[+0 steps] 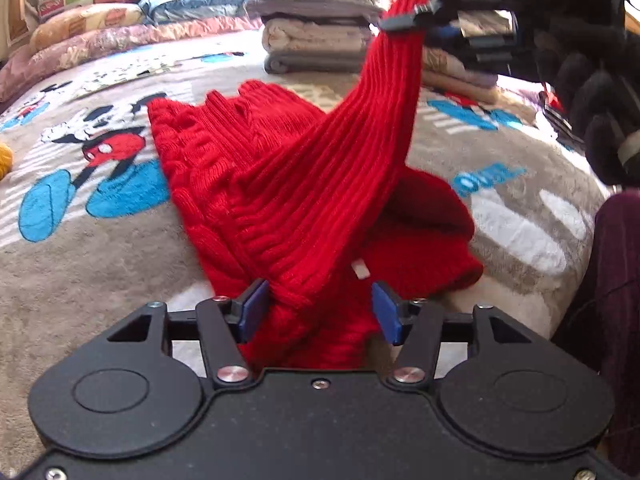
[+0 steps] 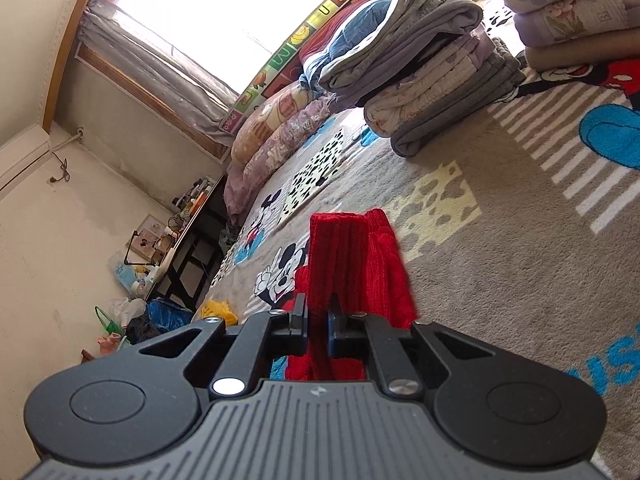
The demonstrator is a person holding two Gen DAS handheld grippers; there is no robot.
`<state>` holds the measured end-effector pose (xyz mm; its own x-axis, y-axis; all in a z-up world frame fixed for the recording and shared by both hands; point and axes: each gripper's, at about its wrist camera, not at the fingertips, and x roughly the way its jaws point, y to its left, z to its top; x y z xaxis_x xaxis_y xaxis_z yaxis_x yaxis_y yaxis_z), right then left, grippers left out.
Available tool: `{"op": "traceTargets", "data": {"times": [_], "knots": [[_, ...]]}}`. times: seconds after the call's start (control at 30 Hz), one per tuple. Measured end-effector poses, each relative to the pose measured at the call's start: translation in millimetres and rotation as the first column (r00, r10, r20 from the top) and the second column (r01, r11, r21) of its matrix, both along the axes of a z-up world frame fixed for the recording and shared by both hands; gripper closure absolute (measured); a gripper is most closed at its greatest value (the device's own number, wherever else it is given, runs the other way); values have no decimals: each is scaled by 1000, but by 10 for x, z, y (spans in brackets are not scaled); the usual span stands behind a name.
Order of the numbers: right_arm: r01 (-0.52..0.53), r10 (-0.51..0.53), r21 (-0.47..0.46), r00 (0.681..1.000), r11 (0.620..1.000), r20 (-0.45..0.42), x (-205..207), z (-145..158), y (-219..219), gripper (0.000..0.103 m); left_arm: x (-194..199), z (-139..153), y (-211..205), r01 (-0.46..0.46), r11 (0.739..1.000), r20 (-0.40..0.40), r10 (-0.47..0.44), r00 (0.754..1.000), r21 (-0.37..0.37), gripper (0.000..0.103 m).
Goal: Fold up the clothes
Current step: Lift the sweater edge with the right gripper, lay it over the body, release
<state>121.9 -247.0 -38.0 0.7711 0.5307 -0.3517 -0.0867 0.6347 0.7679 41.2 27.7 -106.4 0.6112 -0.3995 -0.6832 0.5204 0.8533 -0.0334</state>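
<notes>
While the red knit sweater (image 1: 304,184) lies bunched on the cartoon-print blanket (image 1: 100,248), we record the following items. Item one: our left gripper (image 1: 318,308), at six o'clock in the left wrist view, jaws standing apart with a fold of the sweater between them; the blue pads (image 1: 252,308) sit beside the knit without pinching it. Item two: our right gripper (image 1: 404,22), at one o'clock in that same view, clamped tight on a ribbed edge of the sweater and holding it raised, so a band of cloth stretches up from the heap. In the right wrist view that gripper (image 2: 318,330) shows the ribbed strip squeezed between its narrow jaws at six o'clock. Item three: a gloved hand (image 1: 592,92) at two o'clock, carrying the right gripper. Item four: a stack of folded grey and beige clothes (image 1: 316,28) at twelve o'clock, well apart from the sweater. Item five: pillows (image 1: 100,36) at ten o'clock along the far edge.
</notes>
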Motion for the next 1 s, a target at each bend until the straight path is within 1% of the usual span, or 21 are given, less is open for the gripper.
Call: {"op": "traceTargets", "data": {"times": [0.23,0.47,0.6,0.83,1.0], "knots": [[-29,27,-72,999,997,-27,338,177,324,92,14,5,103,36,998,-42,-38,998,-60,42],[-69,60,-150,996,986,-60,736,234,709,92,62,7,202,47,989,-84,-59,995,-137,40],[-97,82,-199,993,975,-81,947,217,936,92,69,8,235,59,985,-92,-74,993,-160,40],[-137,106,-271,987,953,-124,1260,113,1281,92,120,9,369,60,969,-120,-91,989,-238,40],[-163,123,-307,982,938,-147,1417,22,1493,92,124,18,406,66,964,-120,-99,988,-257,40]]}}
